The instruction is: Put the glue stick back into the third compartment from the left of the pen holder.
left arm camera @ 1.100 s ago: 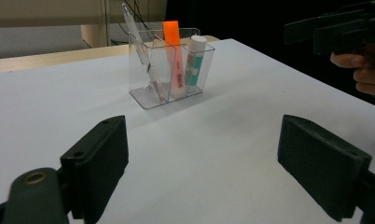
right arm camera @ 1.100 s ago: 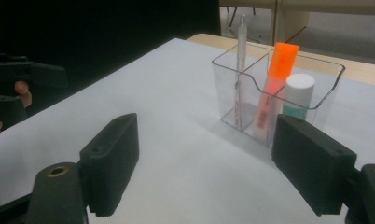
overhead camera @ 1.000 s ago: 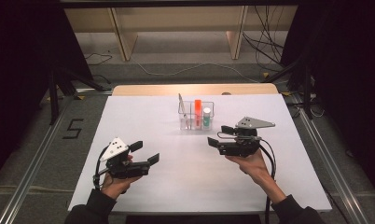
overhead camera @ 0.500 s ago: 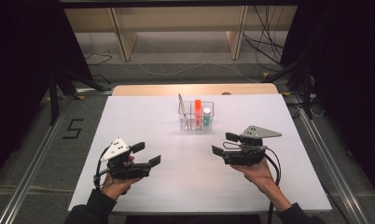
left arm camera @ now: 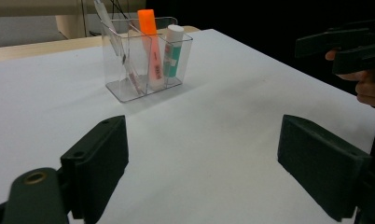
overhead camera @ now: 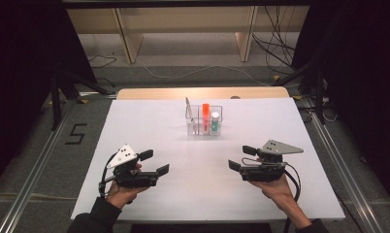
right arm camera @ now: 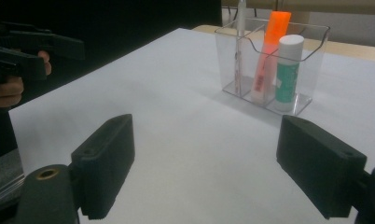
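Both claws, left (overhead camera: 154,162) & right (overhead camera: 240,158), spread, empty; clear organizer (overhead camera: 204,121) well ahead, between them.

Bright white table, dark surroundings, soft focus.

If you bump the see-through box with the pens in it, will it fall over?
Probably it slides first: the clear organizer sits flat on the smooth white table. It looks light, thin plastic, so a high push might tip it. The tall orange highlighter and glue stick could rattle.
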The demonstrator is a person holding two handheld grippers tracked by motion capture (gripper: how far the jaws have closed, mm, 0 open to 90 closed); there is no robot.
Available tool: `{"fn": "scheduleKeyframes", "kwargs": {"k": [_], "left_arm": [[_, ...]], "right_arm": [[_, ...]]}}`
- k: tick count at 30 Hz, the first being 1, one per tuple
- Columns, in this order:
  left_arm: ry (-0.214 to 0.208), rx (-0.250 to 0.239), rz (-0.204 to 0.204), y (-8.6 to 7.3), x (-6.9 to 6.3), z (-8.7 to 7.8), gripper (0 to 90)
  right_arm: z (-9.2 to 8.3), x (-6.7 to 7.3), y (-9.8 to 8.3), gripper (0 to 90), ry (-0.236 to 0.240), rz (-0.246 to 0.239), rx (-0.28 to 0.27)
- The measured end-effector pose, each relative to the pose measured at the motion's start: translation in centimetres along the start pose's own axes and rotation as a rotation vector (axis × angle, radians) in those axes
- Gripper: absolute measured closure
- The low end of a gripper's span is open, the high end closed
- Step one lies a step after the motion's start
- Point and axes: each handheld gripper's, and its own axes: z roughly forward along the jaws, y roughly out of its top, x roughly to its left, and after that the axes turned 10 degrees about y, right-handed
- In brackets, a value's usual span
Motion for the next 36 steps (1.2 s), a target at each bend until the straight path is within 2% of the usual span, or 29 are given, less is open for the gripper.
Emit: {"fn": "scheduleKeyframes", "kwargs": {"k": [5, 18, 36], "left_arm": [[-0.003, 0.006, 0.01, -0.1, -0.3, 0.2, 15.9], [-0.002, 0.005, 0.001, -0.2, -0.3, -0.1, 15.8], [-0.001, 0.009, -0.002, -0.3, -0.2, -0.1, 15.5]], "right_arm": [[-0.4, -0.1, -0.5, 19.7, -0.003, -0.001, -0.01], [-1.0, 0.0, -1.5, 19.7, -0.019, 0.018, 0.004], [-1.5, 0.5, -2.4, 19.7, -0.01, 0.015, 0.01]]}}
